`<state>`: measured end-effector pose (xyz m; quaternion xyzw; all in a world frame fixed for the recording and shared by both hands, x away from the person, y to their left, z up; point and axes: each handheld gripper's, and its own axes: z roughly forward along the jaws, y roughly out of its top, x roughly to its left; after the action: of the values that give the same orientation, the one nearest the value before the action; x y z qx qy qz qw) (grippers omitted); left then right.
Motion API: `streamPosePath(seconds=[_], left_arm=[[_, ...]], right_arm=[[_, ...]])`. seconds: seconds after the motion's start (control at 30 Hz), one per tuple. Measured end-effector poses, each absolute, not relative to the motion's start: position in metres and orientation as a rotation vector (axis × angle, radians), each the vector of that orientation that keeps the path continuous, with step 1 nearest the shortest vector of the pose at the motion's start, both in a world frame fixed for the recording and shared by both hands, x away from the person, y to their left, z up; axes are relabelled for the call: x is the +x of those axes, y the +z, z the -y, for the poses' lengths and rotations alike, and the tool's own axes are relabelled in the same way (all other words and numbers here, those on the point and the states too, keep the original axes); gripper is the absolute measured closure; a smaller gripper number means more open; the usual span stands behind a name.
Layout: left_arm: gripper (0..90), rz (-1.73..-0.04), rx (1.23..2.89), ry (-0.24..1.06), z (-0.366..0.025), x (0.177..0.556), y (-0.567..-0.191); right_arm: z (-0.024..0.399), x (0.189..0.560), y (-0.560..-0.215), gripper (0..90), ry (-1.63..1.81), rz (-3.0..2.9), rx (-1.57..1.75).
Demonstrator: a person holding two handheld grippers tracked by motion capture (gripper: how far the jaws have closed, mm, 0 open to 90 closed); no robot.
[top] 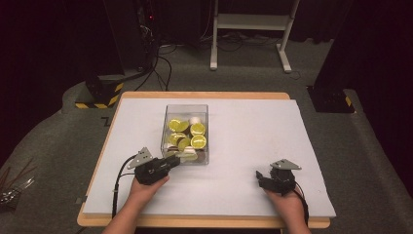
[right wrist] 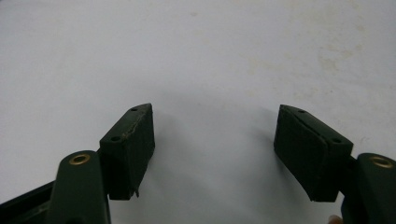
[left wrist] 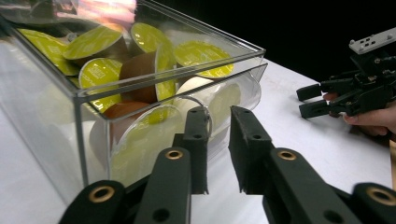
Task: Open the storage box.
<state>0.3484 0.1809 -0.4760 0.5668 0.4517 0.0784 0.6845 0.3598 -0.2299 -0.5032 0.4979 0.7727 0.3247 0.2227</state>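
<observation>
Coffee capsules (top: 187, 135), lime-lidded with a few brown and white ones, are lying heaped inside the clear plastic box (top: 166, 127), which is sitting on the white desk (top: 243, 131) toward its far middle. Just beside the box's near wall, the left gripper (left wrist: 217, 122) is pointing at that wall with its fingers (left wrist: 198, 140) standing narrowly apart and nothing between them. Well to the right of the box, the right gripper (right wrist: 214, 149) is resting over bare desk with its fingers (right wrist: 130, 151) spread wide and gripping nothing.
</observation>
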Motion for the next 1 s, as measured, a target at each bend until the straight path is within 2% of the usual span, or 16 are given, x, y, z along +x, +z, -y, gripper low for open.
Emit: streamPosePath(seconds=[0.07, 0.17, 0.47, 1.0], left_arm=[[70.3, -1.022, 1.266, 0.168, -0.1795, 0.3503, -0.4759], [70.6, -1.019, 1.267, 0.168, -0.1768, 0.3503, -0.476], [77.2, -1.002, 1.276, 0.135, -0.18, 0.3511, -0.4785], [79.1, -0.997, 1.284, 0.113, -0.1823, 0.342, -0.4774]], right_arm=[[0.2299, 0.3598, -0.5032, 29.0, 0.897, -2.134, 1.375], [0.2298, 0.3597, -0.5032, 29.0, 0.897, -2.133, 1.377], [0.2299, 0.3597, -0.5032, 29.0, 0.896, -2.133, 1.375], [0.2298, 0.3597, -0.5033, 29.0, 0.897, -2.133, 1.374]])
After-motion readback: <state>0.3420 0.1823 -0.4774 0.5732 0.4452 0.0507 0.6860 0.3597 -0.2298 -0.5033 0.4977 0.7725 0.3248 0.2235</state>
